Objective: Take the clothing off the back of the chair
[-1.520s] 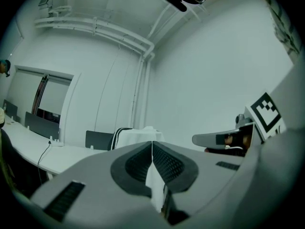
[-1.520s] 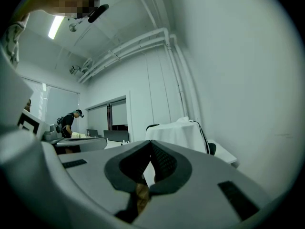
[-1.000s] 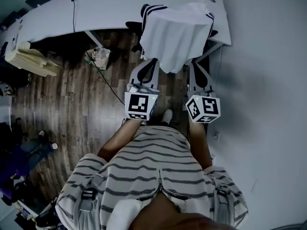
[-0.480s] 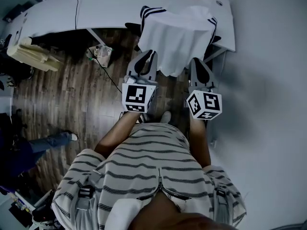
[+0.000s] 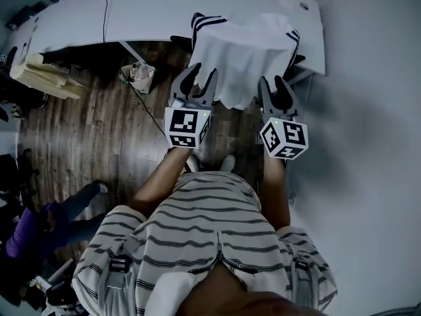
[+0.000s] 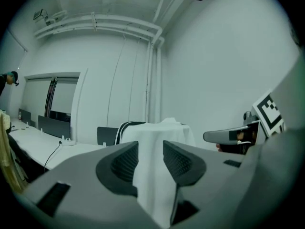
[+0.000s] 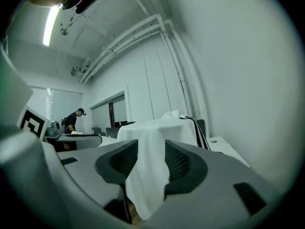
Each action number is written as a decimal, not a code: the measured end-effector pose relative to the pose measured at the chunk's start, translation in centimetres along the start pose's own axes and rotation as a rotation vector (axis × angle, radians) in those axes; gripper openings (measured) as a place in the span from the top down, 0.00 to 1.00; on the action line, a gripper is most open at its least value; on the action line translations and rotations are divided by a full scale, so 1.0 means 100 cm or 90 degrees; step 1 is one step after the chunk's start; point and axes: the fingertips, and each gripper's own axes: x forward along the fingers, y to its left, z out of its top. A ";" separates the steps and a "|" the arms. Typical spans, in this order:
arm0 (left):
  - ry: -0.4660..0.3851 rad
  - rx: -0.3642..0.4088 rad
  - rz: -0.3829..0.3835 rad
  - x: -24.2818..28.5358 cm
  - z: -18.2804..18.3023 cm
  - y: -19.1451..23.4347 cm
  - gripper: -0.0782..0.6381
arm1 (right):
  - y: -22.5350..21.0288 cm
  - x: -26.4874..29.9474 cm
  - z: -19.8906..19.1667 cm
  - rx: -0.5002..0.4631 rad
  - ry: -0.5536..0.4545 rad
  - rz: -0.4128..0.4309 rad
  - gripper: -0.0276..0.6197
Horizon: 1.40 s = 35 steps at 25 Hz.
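Looking down on a white piece of clothing [image 5: 243, 54] with black stripes along the shoulders, draped over the back of a chair [image 5: 179, 41] and hiding most of it. Pulled up to the long white table [image 5: 151, 8], close to the plain wall [image 5: 368, 110] on the right, over a dark wood floor [image 5: 85, 130].

Holding the left claw [image 5: 199, 76] out roughly level at the left hanging edge of the clothing, and the right claw [image 5: 272, 81] at the right hanging edge. Marker cube [image 5: 187, 128] sitting behind the left one, marker cube [image 5: 284, 137] behind the right, then bare forearms and a striped shirt [image 5: 197, 229] below that.

Just been opening the jaws on both. From the left gripper view: left claw [image 6: 150, 149] released, ribbed pads [image 6: 125, 162] clearly apart, white clothing [image 6: 155, 137] showing straight down the gap, lower corner dangling there too. No pressing on it though. Honestly can't say whether actually in between the pads or hanging just past the tips. Same deal in the right gripper view: right claw [image 7: 151, 149] let go, pads [image 7: 178, 163] spread, clothing [image 7: 152, 132] filling the gap, nothing pinched.

Also spotted: a thin black cable [image 5: 104, 12] trailing across the table, and another person [image 7: 71, 120] standing way off in the background of the right gripper view.
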 end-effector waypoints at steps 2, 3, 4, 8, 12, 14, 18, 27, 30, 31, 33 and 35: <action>0.004 -0.002 0.006 0.007 -0.002 0.006 0.65 | -0.008 0.007 0.000 -0.002 0.003 -0.008 0.65; 0.007 -0.002 0.009 0.011 -0.002 0.009 0.64 | -0.012 0.010 0.000 -0.003 0.003 -0.011 0.63; 0.009 -0.001 0.011 0.014 -0.003 0.011 0.64 | -0.017 0.012 0.000 -0.003 0.003 -0.015 0.62; 0.008 0.005 0.019 0.027 -0.001 0.019 0.61 | -0.033 0.022 0.001 -0.007 0.002 -0.028 0.58; 0.008 0.009 0.024 0.038 0.004 0.026 0.58 | -0.043 0.032 0.005 -0.012 0.006 -0.036 0.56; 0.011 0.012 0.028 0.043 0.003 0.030 0.58 | -0.048 0.037 0.005 -0.015 0.009 -0.038 0.55; 0.027 0.016 0.031 0.055 -0.005 0.035 0.57 | -0.061 0.045 0.002 -0.019 0.014 -0.046 0.53; 0.055 0.017 0.034 0.077 -0.011 0.050 0.57 | -0.080 0.070 0.003 -0.025 0.029 -0.054 0.53; 0.058 0.019 0.030 0.084 -0.013 0.049 0.57 | -0.085 0.076 0.003 -0.024 0.030 -0.053 0.52; 0.059 0.019 0.029 0.086 -0.013 0.049 0.57 | -0.085 0.078 0.003 -0.023 0.029 -0.051 0.52; 0.059 0.019 0.028 0.089 -0.014 0.050 0.57 | -0.084 0.081 0.004 -0.022 0.028 -0.048 0.52; 0.062 0.017 0.023 0.091 -0.015 0.050 0.57 | -0.084 0.083 0.003 -0.019 0.028 -0.045 0.52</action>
